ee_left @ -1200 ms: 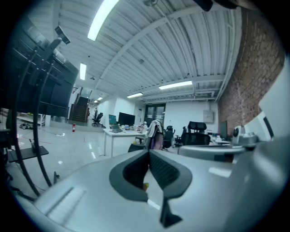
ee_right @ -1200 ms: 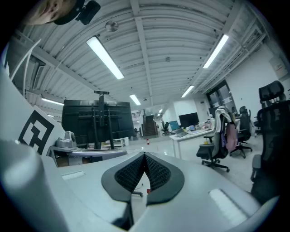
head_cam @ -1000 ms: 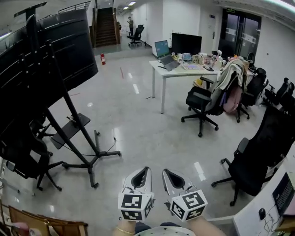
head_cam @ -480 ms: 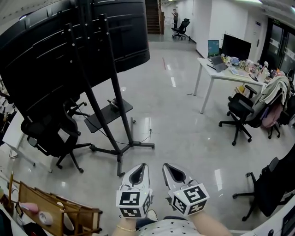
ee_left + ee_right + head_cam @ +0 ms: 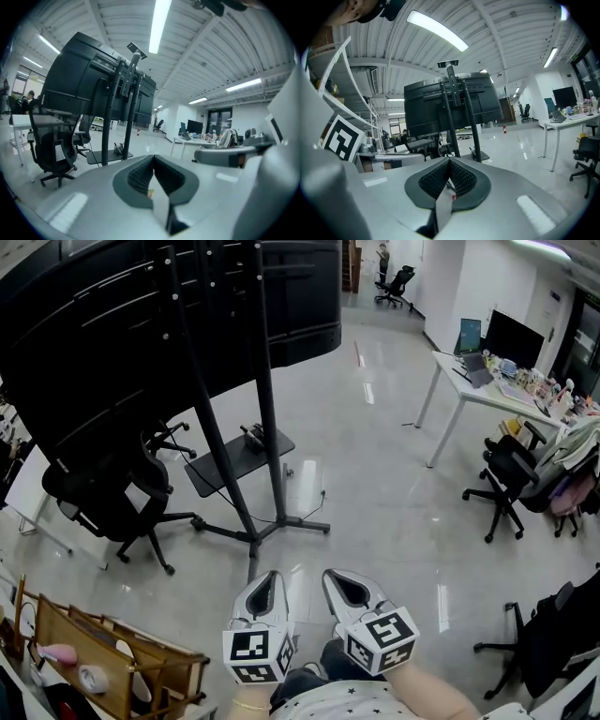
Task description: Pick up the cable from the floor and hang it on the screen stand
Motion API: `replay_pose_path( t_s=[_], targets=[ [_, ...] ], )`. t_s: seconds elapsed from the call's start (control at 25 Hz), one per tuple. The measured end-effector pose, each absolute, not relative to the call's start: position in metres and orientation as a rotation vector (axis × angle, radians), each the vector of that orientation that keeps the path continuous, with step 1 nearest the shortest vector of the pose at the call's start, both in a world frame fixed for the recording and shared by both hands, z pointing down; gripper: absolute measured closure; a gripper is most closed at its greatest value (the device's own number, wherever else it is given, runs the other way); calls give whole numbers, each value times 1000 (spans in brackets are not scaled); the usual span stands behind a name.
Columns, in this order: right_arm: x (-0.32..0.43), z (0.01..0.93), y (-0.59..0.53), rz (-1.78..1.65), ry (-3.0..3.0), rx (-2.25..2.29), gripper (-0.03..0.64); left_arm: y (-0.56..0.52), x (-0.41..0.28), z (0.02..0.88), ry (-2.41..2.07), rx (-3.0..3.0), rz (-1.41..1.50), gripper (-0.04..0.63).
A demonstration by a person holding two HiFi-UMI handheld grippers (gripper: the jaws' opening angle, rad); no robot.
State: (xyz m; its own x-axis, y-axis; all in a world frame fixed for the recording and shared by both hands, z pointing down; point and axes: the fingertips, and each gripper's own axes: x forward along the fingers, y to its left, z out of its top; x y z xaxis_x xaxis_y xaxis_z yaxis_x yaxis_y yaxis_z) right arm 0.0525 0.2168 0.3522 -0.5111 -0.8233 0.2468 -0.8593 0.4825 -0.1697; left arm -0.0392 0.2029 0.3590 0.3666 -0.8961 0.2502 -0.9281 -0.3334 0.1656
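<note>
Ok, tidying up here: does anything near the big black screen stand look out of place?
Yes: a thin black cable trails loose on the glossy grey floor beside the base of the black metal screen stand, not hung up. Nothing looks spilled or broken.

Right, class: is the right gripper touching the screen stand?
Apart. Head view: bare floor lies between the right gripper and the screen stand. Right gripper view: the stand is beyond its shut jaws.

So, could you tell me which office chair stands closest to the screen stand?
The black chair at the left, beside the screen stand; the others all stand far across the floor to the right.
</note>
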Motion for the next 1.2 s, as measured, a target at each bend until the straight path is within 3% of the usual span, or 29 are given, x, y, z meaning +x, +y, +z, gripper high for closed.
replay_pose_path(
  t_s=[0.76,1.2],
  targets=[
    [-11,416,-45,393,-2710,903,618,-10,-92,416,-2033,2018,196,588],
    [-55,535,-135,375,-2614,742,618,-86,-129,519,-2034,1865,217,588]
  ],
)
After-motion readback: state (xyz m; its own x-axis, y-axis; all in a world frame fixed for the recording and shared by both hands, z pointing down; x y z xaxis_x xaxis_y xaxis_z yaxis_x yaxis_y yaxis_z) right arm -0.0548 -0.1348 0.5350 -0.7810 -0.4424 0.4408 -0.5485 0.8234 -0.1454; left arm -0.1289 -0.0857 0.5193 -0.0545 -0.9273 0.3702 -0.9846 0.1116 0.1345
